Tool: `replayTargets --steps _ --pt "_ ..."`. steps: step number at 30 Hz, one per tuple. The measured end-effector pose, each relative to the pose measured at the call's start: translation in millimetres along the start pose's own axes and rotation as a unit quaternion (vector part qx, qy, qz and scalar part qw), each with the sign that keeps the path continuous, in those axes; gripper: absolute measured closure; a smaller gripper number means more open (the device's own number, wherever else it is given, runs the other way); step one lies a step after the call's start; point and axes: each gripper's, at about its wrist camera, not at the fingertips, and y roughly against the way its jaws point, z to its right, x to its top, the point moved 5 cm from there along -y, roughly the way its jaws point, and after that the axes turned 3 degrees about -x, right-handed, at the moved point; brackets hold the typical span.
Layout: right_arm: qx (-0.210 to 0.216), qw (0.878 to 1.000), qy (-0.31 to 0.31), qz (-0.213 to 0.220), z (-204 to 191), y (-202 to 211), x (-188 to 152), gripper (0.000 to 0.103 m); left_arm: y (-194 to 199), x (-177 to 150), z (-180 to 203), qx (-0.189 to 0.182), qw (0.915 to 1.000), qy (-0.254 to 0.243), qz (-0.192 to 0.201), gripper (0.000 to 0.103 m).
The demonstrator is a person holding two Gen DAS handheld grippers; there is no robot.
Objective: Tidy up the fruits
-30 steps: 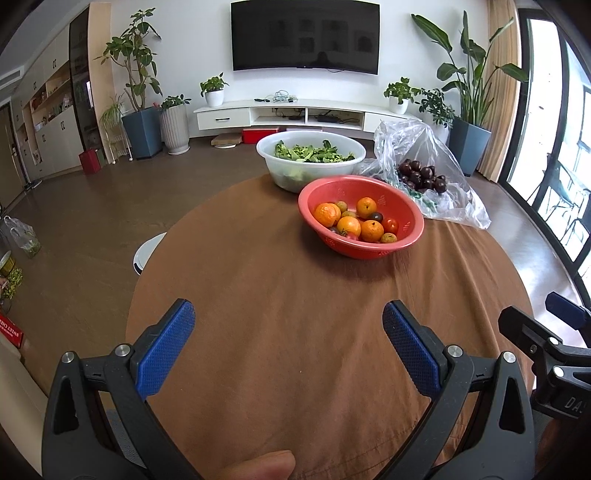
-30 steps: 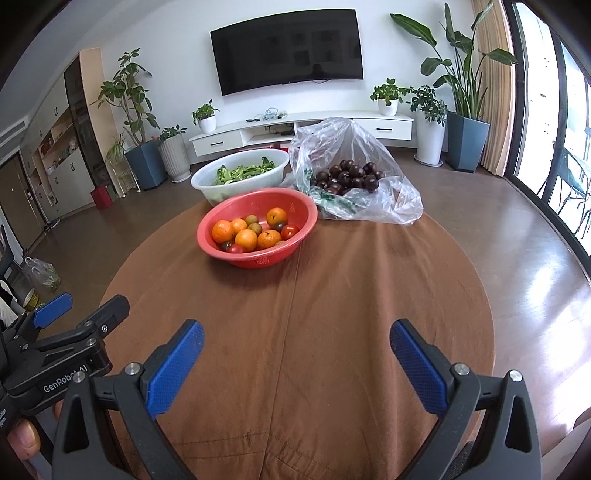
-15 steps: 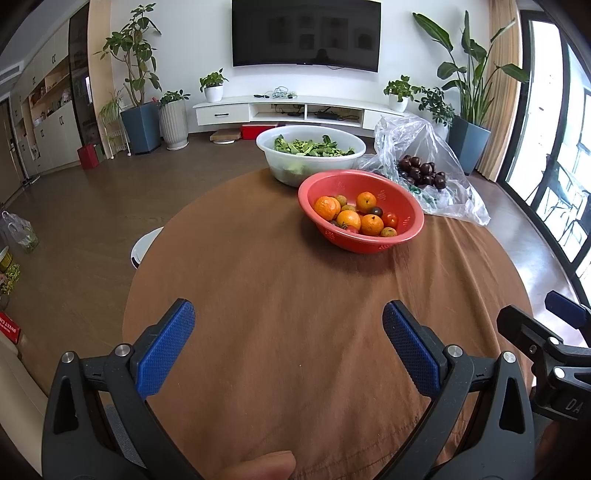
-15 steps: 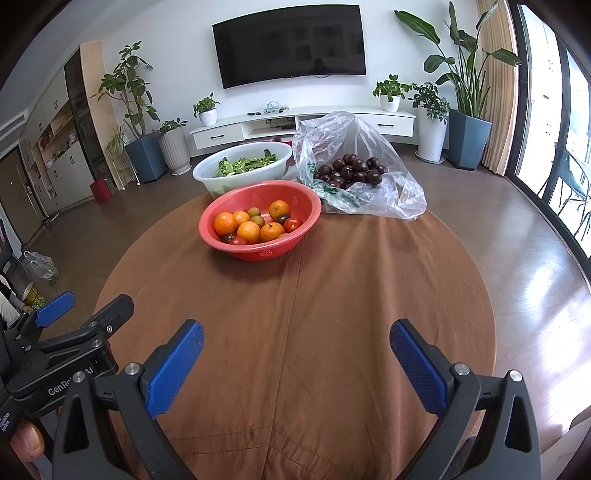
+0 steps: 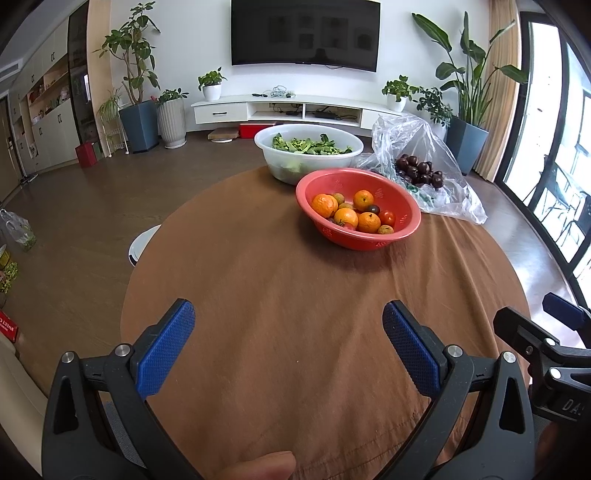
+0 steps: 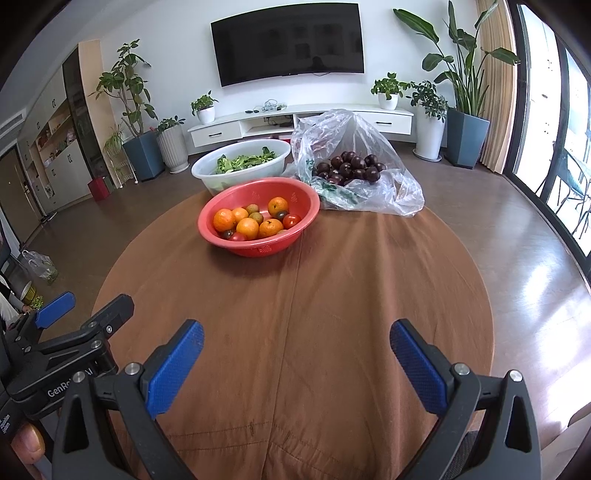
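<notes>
A red colander bowl (image 5: 406, 206) (image 6: 303, 195) holds several oranges (image 5: 324, 205) (image 6: 224, 219), small red tomatoes (image 5: 386, 218) (image 6: 291, 220) and a few darker fruits. It stands at the far side of a round table with a brown cloth (image 5: 295, 295) (image 6: 332, 295). Behind it to the right lies a clear plastic bag (image 5: 436, 147) (image 6: 369, 133) of dark plums (image 5: 419, 170) (image 6: 351, 168). My left gripper (image 5: 288, 345) is open above the near cloth, with nothing between its fingers. My right gripper (image 6: 295, 360) is open too, well short of the bowl.
A white basin (image 5: 308, 158) (image 6: 240, 173) of green leaves stands behind the red bowl. A white stool (image 5: 142, 243) pokes out at the table's left edge. Around the table are wood floor, potted plants, a TV (image 5: 304, 33) and a low white cabinet.
Both views have drawn back and risen slightly, so the bowl and bag look a bit farther. Both grippers stayed open and nothing on the table moved.
</notes>
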Motion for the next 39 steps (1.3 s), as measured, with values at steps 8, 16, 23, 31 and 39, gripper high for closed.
replayTargets --steps 8,16,23,31,39 --pt "-0.001 1.000 0.000 0.000 1 0 -2 0.000 -1 -2 3 -0.002 1.0000 -0.001 -0.001 0.000" --pt "0.000 1.000 0.000 -0.001 1 0 -2 0.000 -2 -3 4 -0.002 1.0000 -0.001 -0.001 0.000" --pt "-0.001 1.000 0.000 -0.002 1 0 -2 0.000 -2 -3 4 -0.002 1.0000 -0.001 -0.001 0.000" --pt "-0.001 1.000 0.000 -0.002 1 0 -2 0.000 -3 -4 5 -0.001 1.0000 0.000 -0.001 0.000" --pt "-0.001 1.000 -0.001 -0.007 4 -1 -8 0.000 -2 -10 8 0.003 1.0000 0.007 0.005 0.000"
